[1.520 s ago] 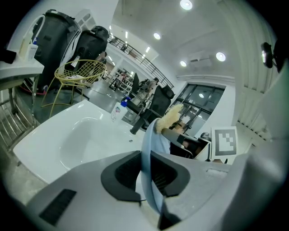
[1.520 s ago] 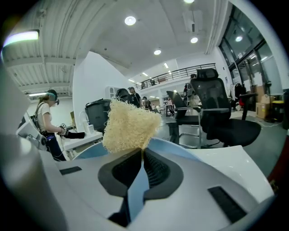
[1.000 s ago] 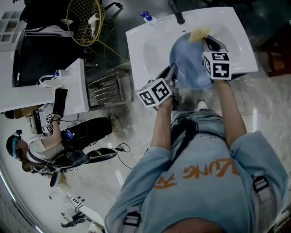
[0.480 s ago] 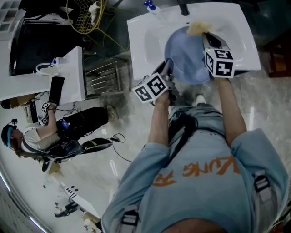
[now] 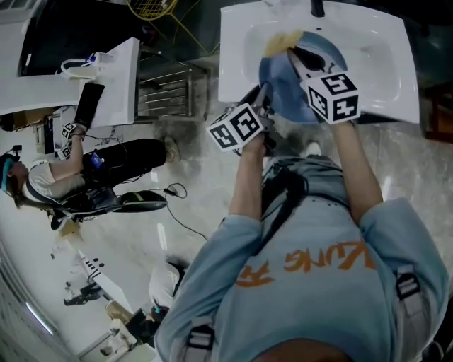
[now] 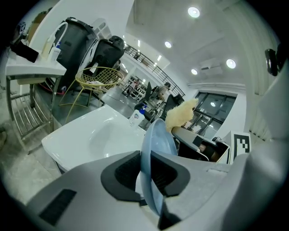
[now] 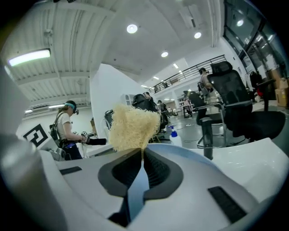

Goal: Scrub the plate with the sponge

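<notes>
Far rim of plate — sponge

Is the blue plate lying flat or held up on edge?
On edge: the left gripper clamps the plate by its rim, upright over the sink.

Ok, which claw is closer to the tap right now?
Right. The right claw, pinching the sponge, is at the plate's far edge, just short of the tap. The left claw clamps the plate's near rim, by the sink's front edge.
</notes>
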Demonstrator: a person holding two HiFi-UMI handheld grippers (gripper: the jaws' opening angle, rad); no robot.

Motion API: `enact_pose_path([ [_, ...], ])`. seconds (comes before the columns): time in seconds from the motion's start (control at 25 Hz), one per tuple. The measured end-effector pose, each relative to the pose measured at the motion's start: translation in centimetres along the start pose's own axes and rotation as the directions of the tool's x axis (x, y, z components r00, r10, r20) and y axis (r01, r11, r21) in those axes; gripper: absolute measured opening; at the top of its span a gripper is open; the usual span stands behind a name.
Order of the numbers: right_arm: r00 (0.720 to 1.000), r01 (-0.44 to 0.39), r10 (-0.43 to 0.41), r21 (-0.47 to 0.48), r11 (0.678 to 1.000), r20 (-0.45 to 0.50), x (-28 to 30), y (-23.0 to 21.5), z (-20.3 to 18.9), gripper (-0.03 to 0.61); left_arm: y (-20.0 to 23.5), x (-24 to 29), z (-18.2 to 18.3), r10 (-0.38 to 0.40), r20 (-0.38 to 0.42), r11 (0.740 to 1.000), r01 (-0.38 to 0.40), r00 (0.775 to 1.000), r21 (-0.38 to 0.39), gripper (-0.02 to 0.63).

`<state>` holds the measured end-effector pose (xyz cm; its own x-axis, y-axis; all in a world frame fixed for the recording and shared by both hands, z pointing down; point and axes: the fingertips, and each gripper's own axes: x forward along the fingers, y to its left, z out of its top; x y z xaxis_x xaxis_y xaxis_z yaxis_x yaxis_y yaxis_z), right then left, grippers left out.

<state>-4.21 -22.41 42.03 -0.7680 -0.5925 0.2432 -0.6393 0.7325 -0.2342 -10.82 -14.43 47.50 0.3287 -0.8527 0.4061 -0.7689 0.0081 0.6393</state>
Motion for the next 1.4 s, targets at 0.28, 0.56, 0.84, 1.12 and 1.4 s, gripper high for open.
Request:
enact_pose_path([
  [0.28, 0.983, -0.162, 0.156, -0.053, 0.985, -0.1, 1.3, 4.9, -2.5, 0.018, 1.1, -1.4, -0.2, 0.034, 0.013, 0.999, -0.034, 0.999, 0.012, 0.044],
  [0.56, 0.954, -0.197, 0.179, -0.053, 0.979, -0.239, 1.1, 5.2, -6.1, 0.018, 0.9, -1.3, -0.6, 0.027, 0.008, 0.999, -0.028, 1.0, 0.032, 0.044],
  [0.84, 0.952, -0.137, 0.117, -0.049, 0.989, -0.284, 0.1, 3.3, -6.6, 0.018, 0.6, -0.5, -1.0, 0.01, -0.03, 0.999, -0.008, 0.999, 0.053, 0.044],
  [1.12, 0.961, 0.027, -0.03, -0.017, 0.999, -0.276, -1.9, -1.6, -6.7, 0.018, -0.9, 1.0, -1.6, -0.039, -0.074, 0.997, 0.043, 0.997, 0.062, 0.044],
  [1.4, 0.945, 0.175, -0.165, 0.009, 0.985, -0.283, -4.4, -6.8, -7.6, 0.018, -1.6, 2.2, -1.9, -0.067, -0.097, 0.996, 0.073, 0.993, 0.058, 0.046],
])
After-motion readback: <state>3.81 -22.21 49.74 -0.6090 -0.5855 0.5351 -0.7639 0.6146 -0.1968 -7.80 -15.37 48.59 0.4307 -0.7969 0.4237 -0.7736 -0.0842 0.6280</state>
